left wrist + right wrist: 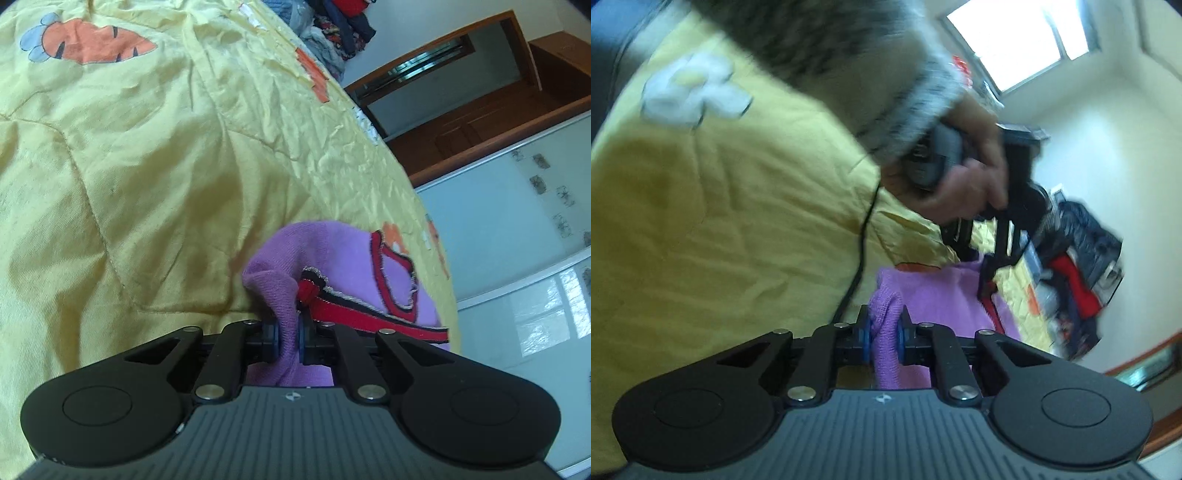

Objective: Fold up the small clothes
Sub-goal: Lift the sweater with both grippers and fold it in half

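Note:
A small purple knit garment [332, 258] with red and black trim lies over the yellow bed quilt [147, 166]. My left gripper [287, 341] is shut on a pinched fold of it near the red trim. My right gripper [884, 338] is shut on another purple fold of the garment [931, 295]. In the right wrist view the person's hand with the other gripper [982, 280] is beyond, its fingers down at the garment's far edge. The garment hangs stretched between the two grippers.
The quilt has carrot prints [96, 40]. A pile of dark and red clothes [1082, 273] lies at the bed's far end, also in the left wrist view [343, 26]. A wooden door frame [480, 92] and wardrobe panels [517, 240] stand beyond the bed edge.

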Demonstrator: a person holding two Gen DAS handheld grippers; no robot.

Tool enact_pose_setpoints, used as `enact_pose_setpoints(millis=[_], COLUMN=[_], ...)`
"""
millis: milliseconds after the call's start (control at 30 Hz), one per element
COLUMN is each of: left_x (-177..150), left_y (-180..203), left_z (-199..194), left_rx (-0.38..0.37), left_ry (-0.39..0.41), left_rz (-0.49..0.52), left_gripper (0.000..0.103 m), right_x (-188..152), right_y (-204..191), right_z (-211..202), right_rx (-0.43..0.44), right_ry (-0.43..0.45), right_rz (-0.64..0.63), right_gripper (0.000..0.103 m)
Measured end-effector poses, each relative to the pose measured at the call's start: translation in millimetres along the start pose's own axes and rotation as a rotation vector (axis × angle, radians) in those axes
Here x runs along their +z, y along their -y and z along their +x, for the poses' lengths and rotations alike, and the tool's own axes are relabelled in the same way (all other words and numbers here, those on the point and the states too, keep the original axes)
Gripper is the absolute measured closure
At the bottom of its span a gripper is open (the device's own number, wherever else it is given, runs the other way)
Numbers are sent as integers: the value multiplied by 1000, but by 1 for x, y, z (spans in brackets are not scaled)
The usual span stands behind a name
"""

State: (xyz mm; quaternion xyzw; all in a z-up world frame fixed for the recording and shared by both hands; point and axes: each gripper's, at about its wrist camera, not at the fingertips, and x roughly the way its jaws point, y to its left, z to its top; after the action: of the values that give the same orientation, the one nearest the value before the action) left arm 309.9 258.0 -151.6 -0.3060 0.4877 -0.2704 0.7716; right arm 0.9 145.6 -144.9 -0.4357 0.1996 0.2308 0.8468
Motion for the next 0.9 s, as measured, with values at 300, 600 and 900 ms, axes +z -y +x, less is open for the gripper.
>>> enact_pose_setpoints(millis=[300, 600, 900], left_x=[-2, -12, -5], left_y=[24, 21, 81], left_z=[-12, -13, 8], left_rx=[-50, -159, -261], left_ry=[38, 70, 104], left_rz=[-5, -129, -165], left_gripper=[94, 94, 94], right_x=[-34, -77, -131], right_y=[110, 137, 179], right_z=[-25, -26, -68], right_rx=[176, 351, 320], right_ry=[97, 156, 320], right_rz=[713, 1088, 1304], right_gripper=[92, 92, 92])
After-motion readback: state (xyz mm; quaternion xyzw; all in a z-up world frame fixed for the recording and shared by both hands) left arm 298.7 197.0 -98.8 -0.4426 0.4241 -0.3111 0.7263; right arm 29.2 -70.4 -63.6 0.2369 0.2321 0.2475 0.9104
